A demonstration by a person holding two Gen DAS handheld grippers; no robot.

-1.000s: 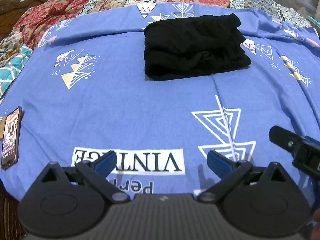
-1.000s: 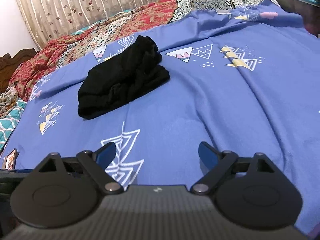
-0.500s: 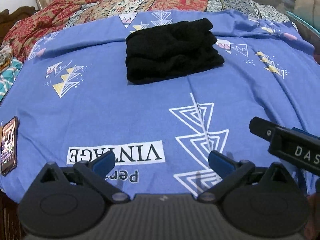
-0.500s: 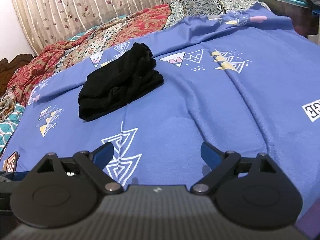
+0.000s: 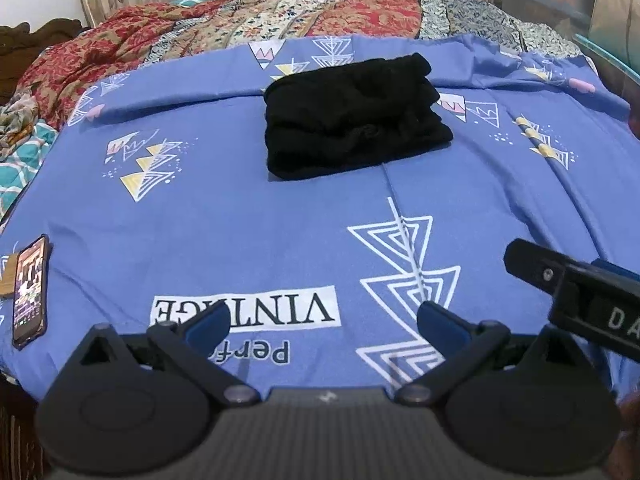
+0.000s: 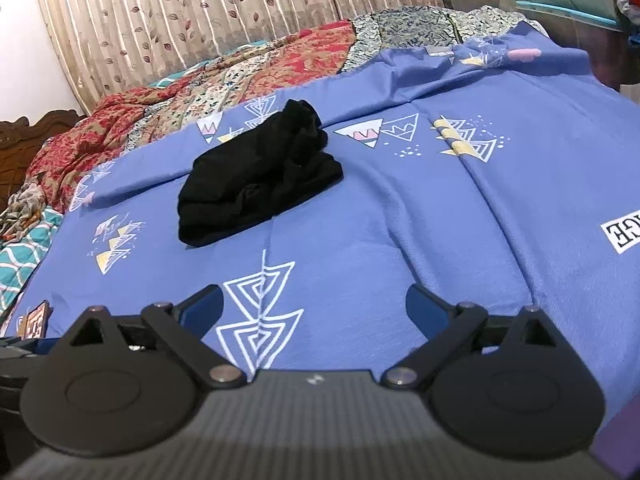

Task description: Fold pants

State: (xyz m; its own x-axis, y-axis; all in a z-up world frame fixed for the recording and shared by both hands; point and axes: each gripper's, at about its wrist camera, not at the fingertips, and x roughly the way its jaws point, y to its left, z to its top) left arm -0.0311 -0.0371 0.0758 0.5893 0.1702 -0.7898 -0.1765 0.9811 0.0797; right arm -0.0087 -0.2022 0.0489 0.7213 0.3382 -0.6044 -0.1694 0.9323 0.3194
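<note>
Black pants lie folded in a compact stack on the blue printed sheet, far ahead of both grippers; they also show in the right wrist view. My left gripper is open and empty, low over the sheet near its front edge. My right gripper is open and empty, also well short of the pants. The right gripper's body shows at the right edge of the left wrist view.
A phone lies on the sheet at the front left edge. A red patterned quilt is bunched behind the sheet, with curtains beyond. A teal-edged table stands at the far right.
Both grippers have drawn back and tilted up from the folded pants, which now look smaller and farther. Both stay open. The pants have not moved.
</note>
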